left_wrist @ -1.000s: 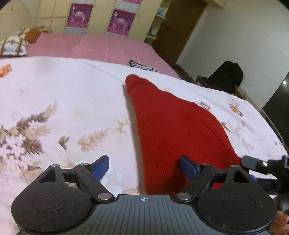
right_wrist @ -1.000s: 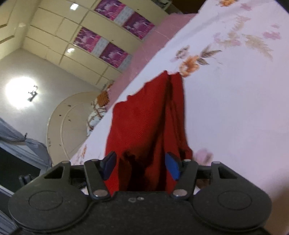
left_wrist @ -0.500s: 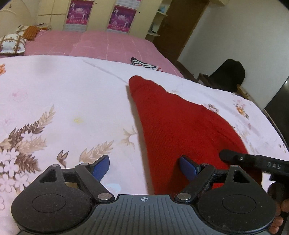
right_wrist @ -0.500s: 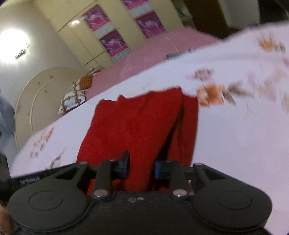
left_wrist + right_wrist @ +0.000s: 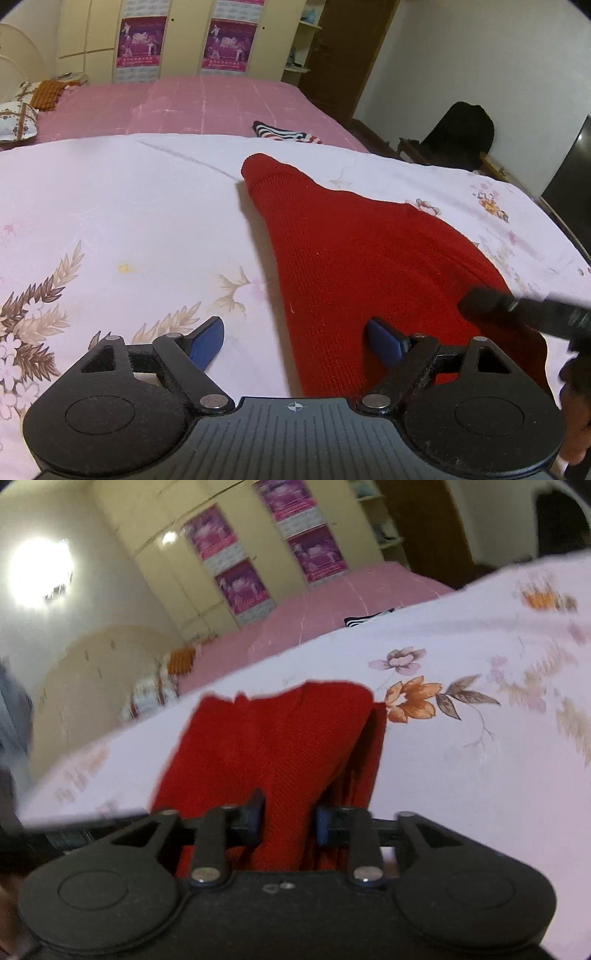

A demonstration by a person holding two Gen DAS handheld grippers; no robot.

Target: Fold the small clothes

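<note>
The left gripper (image 5: 293, 339) has its blue-padded fingers (image 5: 207, 341) spread wide, released and gripping nothing; its left pad hovers over the floral sheet, and its right pad sits above the near edge of the red knitted garment (image 5: 354, 266). From that gripper, the garment stretches toward 12 o'clock and narrows to a rounded tip, while its broad part spreads toward 2 o'clock. It lies flat on the white bedsheet printed with brown and orange flowers (image 5: 110, 221). At 3 o'clock, a dark blurred bar of the right gripper (image 5: 524, 314) crosses the garment's right edge.

The right gripper (image 5: 290, 819) is clenched on a bunched fold of the same red knitted garment (image 5: 273, 734), the cloth pinched between its two pads. From it, the garment runs toward 12 o'clock, with a second layer showing along its edge at 1 o'clock.

Farther out, beyond the white sheet at 12 o'clock, lies a pink bed cover (image 5: 184, 103) with a black-and-white striped cloth (image 5: 284, 133) resting on it. A cream wardrobe with purple posters (image 5: 225, 44) stands behind.
</note>
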